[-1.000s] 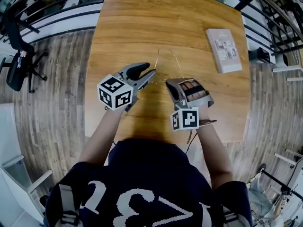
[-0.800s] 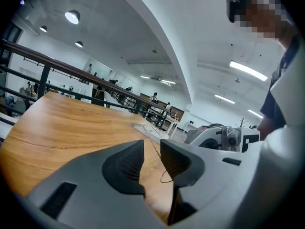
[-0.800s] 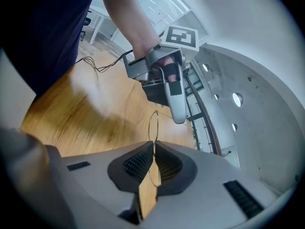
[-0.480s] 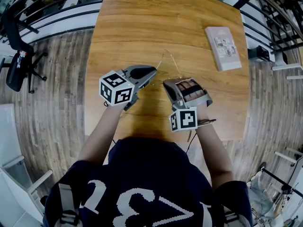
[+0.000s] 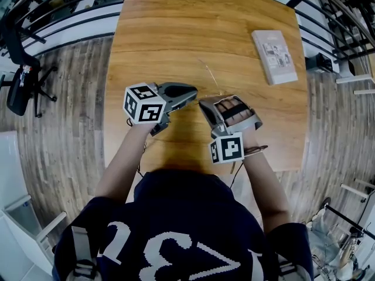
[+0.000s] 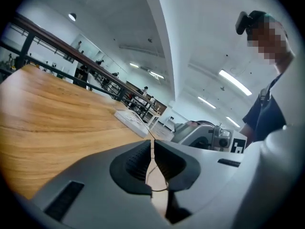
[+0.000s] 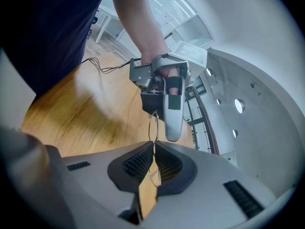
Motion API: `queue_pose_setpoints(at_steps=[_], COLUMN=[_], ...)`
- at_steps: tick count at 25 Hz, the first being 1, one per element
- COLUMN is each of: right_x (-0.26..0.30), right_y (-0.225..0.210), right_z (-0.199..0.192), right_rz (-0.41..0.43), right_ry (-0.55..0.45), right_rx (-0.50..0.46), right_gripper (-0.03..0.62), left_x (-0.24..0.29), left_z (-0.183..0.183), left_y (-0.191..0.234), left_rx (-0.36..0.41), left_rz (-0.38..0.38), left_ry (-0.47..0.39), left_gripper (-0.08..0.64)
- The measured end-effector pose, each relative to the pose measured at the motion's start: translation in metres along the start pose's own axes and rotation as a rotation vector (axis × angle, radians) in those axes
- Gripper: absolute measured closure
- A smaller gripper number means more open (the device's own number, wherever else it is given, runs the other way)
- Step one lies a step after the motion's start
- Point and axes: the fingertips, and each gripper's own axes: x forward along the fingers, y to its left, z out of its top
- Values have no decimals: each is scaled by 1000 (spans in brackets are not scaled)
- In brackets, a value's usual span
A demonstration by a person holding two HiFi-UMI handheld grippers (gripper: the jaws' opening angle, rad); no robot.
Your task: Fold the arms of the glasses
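Glasses [image 5: 209, 75], a thin wire pair, are hanging pinched between your two grippers just above the near-middle of the table [image 5: 164, 28].

- Your left gripper [image 5: 194, 92] is closing its jaws. In the left gripper view the tips are meeting on a fine strand of the frame, with a curve of wire showing behind them between the pads.
- Your right gripper [image 5: 202, 103] is clamping the frame too. In the right gripper view the jaw tips are pressing together on the wire, and a lens rim is looping up beyond them toward the other gripper.
- The two sets of tips are sitting just beside each other, left one pointing right, right one pointing left and far.
- One slim arm of the frame is sticking out from the pinch toward the far side and reading as a pale line over the wood.
- A book [image 5: 273, 56] is lying flat, well apart at the table's far right.
- An office chair [image 5: 20, 81] is standing on the plank floor off to the left.
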Motion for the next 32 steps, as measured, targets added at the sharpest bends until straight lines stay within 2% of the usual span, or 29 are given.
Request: queue_pose_setpoints(at_steps=[5,8,13,16,19,22,32], right_x=[-4,-7,-9,-10,-11,-10,-7], right_y=[5,11,20,22,22,21,10], right_z=[7,14,21,23,22,16,-14], right_rz=[16,26,41,42,42,41,20], right_ry=[-15,-27,-43,-47,-42,-27,31], right_rx=[-9,-21,-39,-44,-40,-29,71], right_gripper=[558,558,558,558,558,558,558], left_x=[-17,-17,-3,6,5,0,-14], left_z=[34,50,64,59,52,48,3], left_y=[33,48,58,61,61,58,29], left_rx=[60,58,41,21,26,-26,-125], left_rz=[159,191,170,139,134,93,-13], left_ry=[-118,-158,-164,-124,-98,-116,-21], left_gripper=[515,431,423,425,467,513,522])
